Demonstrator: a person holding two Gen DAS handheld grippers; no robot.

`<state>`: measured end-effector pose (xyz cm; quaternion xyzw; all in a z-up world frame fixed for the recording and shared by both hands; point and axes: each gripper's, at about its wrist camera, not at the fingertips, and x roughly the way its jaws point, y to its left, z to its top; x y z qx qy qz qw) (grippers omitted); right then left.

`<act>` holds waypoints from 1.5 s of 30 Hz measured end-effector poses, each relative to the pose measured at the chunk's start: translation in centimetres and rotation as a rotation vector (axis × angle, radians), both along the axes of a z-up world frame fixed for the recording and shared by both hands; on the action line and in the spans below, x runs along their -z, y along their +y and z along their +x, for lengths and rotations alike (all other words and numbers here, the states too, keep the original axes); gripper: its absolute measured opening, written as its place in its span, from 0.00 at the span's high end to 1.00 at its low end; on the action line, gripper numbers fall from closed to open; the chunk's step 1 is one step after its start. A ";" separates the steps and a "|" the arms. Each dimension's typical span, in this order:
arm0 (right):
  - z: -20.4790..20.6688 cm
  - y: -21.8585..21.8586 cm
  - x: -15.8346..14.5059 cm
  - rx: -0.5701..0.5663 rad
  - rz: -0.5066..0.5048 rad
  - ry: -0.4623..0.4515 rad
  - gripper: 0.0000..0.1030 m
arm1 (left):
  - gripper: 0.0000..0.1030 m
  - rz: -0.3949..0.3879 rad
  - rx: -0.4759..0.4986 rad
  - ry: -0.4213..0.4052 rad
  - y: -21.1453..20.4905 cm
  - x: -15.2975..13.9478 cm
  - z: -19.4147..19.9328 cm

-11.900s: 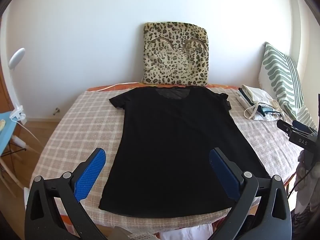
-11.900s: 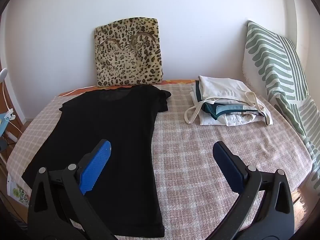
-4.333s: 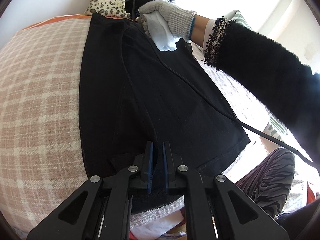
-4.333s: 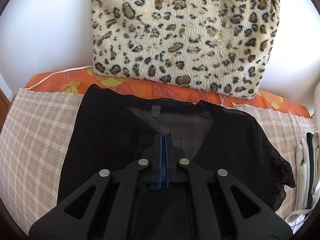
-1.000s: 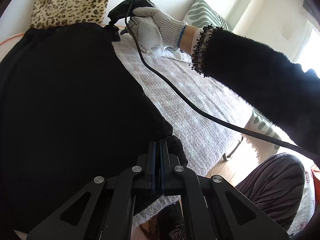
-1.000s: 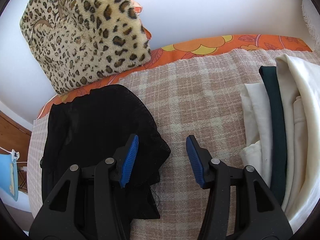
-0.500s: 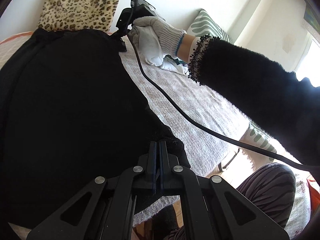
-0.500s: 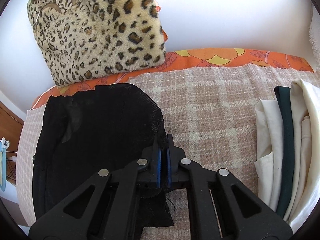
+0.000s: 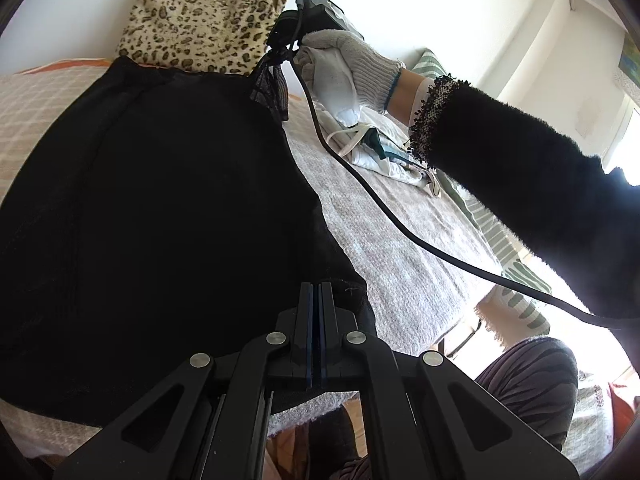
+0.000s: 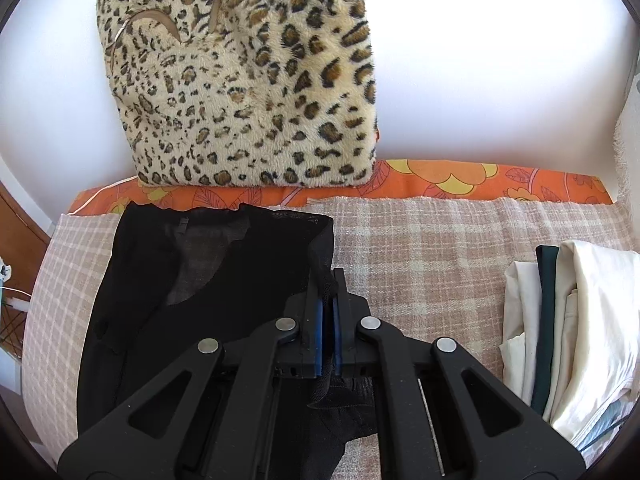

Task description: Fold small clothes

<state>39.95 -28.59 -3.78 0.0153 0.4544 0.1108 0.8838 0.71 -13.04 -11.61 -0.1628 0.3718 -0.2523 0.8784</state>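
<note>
Your left gripper (image 9: 315, 292) pinches the black shirt's (image 9: 160, 208) lower right corner; your right gripper (image 10: 329, 284) pinches its sleeve edge. The shirt lies on the checked blanket (image 10: 420, 248). The right gripper's body hides the fabric beneath it.

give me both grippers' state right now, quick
left gripper: closed, pinching the black shirt near its hem.
right gripper: closed, pinching the black shirt's sleeve edge.

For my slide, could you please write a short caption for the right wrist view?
Right gripper shut on the sleeve edge of a black T-shirt on a checked blanket, beside folded clothes.
</note>
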 end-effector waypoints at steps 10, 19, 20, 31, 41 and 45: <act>-0.3 6.8 -1.8 -0.062 -0.056 -0.029 0.96 | 0.99 -0.044 -0.075 0.019 2.8 0.2 -1.9; 0.2 13.3 -1.1 -0.130 -0.124 -0.034 0.96 | 0.99 -0.071 -0.138 0.037 4.4 0.3 -2.7; 0.2 13.8 -0.9 -0.138 -0.131 -0.031 0.96 | 0.99 -0.067 -0.138 0.046 4.5 0.3 -2.8; -0.2 13.3 -1.0 -0.141 -0.097 -0.006 0.46 | 0.67 0.068 -0.090 -0.025 1.5 -2.6 -2.7; -0.8 10.4 0.1 -0.167 -0.065 0.092 0.46 | 0.81 0.172 -0.089 0.043 0.7 0.0 -0.8; -1.6 11.4 2.2 -0.201 -0.125 0.143 0.46 | 0.89 0.167 -0.090 0.038 0.9 0.2 -1.1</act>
